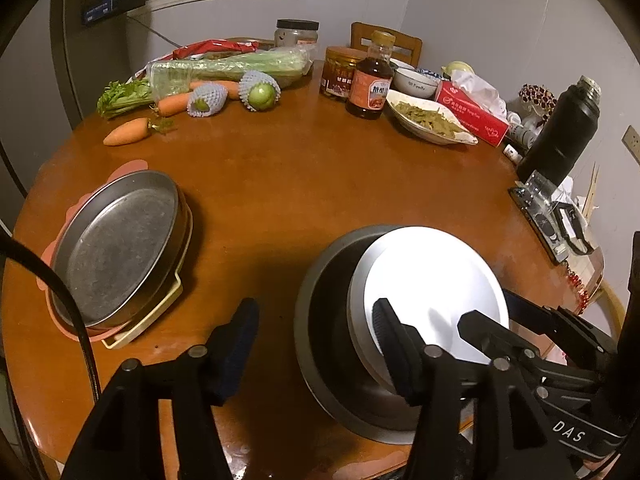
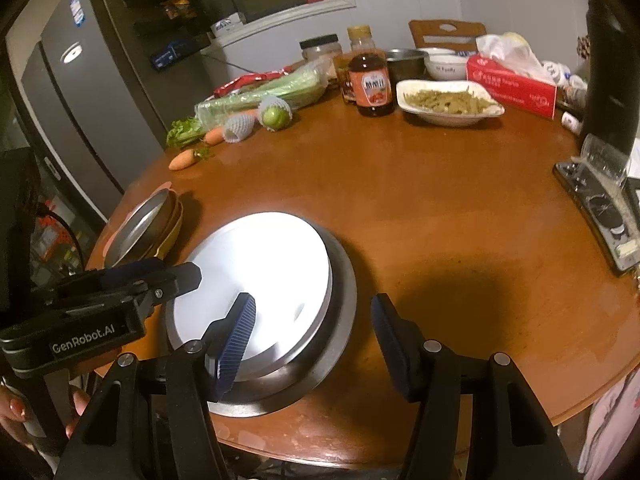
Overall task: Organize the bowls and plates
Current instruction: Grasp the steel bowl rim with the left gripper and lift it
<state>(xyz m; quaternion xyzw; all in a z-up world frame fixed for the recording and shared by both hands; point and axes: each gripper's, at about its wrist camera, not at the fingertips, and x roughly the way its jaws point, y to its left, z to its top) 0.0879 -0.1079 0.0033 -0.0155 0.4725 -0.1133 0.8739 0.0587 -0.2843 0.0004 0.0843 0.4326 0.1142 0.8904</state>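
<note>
Left wrist view. The left hand-held gripper (image 1: 316, 336) points steeply down at the near edge of the round wooden counter (image 1: 304, 168). Jaws stand about half open with nothing between the pads; the right-hand finger overlaps the rim of the white plate (image 1: 436, 280), but I cannot tell that it touches. The plate sits tilted in a stack of metal bowls (image 1: 324, 344) close to the counter's near edge. A second pile, the shallow metal pan (image 1: 120, 252) on a pink mat, lies well apart to the left. The right hand-held gripper (image 1: 480, 330) enters from the right, its tip over the white plate.

Right wrist view. The right hand-held gripper (image 2: 314, 344) also angles down, jaws roughly half open and empty; its left finger is over the plate's near edge, the right finger over bare counter. The left gripper body crosses from the left, its tip at the plate's far-left rim. A hand (image 2: 24, 412) shows at the lower left, holding that gripper's handle.

Judgement: both jaws look released at the stack, so the placing step seems about done. To do it well, leave the plate seated level in the bowls, back both grippers straight off without catching the rim, and keep the stack from creeping toward the counter edge.
</note>
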